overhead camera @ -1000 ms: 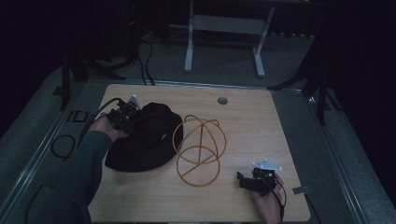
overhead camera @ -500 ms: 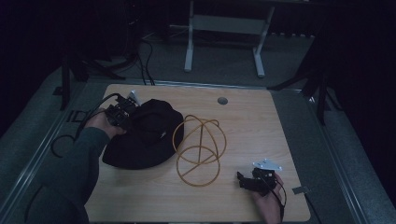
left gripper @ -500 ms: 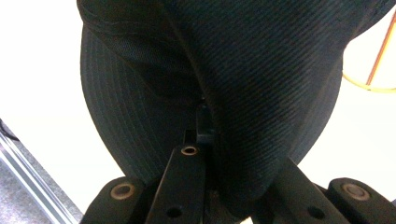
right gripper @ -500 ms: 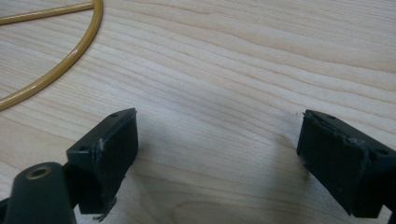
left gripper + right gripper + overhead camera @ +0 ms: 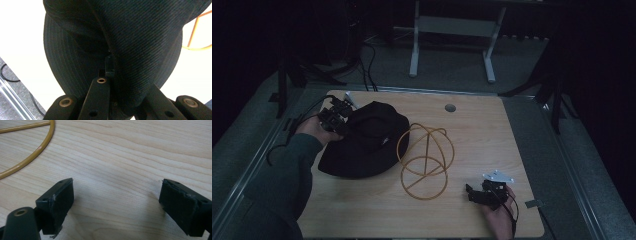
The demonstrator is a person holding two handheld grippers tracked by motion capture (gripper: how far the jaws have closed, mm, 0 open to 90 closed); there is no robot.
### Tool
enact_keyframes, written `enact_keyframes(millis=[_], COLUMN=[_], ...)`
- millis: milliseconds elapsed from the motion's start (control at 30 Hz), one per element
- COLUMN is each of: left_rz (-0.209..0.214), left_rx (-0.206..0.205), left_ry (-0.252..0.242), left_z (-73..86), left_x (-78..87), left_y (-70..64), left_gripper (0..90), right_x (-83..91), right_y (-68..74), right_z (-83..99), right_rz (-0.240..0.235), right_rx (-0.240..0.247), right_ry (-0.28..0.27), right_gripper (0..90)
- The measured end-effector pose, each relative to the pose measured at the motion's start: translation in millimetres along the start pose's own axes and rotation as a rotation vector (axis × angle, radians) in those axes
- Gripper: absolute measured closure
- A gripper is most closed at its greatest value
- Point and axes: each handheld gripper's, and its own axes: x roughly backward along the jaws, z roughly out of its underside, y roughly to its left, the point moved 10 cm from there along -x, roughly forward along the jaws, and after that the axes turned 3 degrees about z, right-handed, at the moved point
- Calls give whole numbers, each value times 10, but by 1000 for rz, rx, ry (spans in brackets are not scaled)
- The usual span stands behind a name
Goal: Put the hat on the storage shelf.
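Note:
A black bucket hat (image 5: 362, 142) lies on the left half of the wooden table (image 5: 492, 135). My left gripper (image 5: 337, 119) is at the hat's far left edge, shut on its brim. In the left gripper view the hat's ribbed cloth (image 5: 130, 37) drapes over the jaws and one fingertip (image 5: 109, 66) presses into a fold. A yellow wire stand (image 5: 424, 155) of two hoops sits mid-table, touching the hat's right side. My right gripper (image 5: 474, 192) rests low at the front right, open, its pads (image 5: 58, 202) wide apart over bare wood, the yellow hoop (image 5: 32, 152) ahead to the left.
A round grommet hole (image 5: 450, 107) sits near the table's far edge. Cables (image 5: 282, 135) trail off the left side. A white metal frame (image 5: 452, 30) and dark stands (image 5: 557, 95) rise on the floor beyond the table.
My left gripper has pulled the hat's brim toward the far left corner, dragging the hat slightly that way. The right gripper has stayed put.

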Motion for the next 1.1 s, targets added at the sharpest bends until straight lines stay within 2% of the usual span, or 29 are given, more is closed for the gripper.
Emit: enact_keyframes(millis=[233,333,600,667,833,1100], left_rz=[10,26,7,-1,5,11], left_rx=[-12,-14,-29,-50,-77,-88], left_ry=[-26,-39,-36,-42,-53,-92], left_z=[21,27,63,71,59,16], left_x=[144,197,316,374,450,587], left_y=[30,35,82,101,107,97], left_gripper=[882,882,882,882,881,881], right_x=[0,0,0,0,0,1], right_y=[-1,0,0,0,0,0], right_z=[-1,-1,-1,-1,-1,0], right_rz=[0,0,0,0,0,-1], right_rx=[1,0,0,0,1,1], right_ry=[-1,-1,-1,-1,-1,1], right_gripper=[124,124,124,124,124,124])
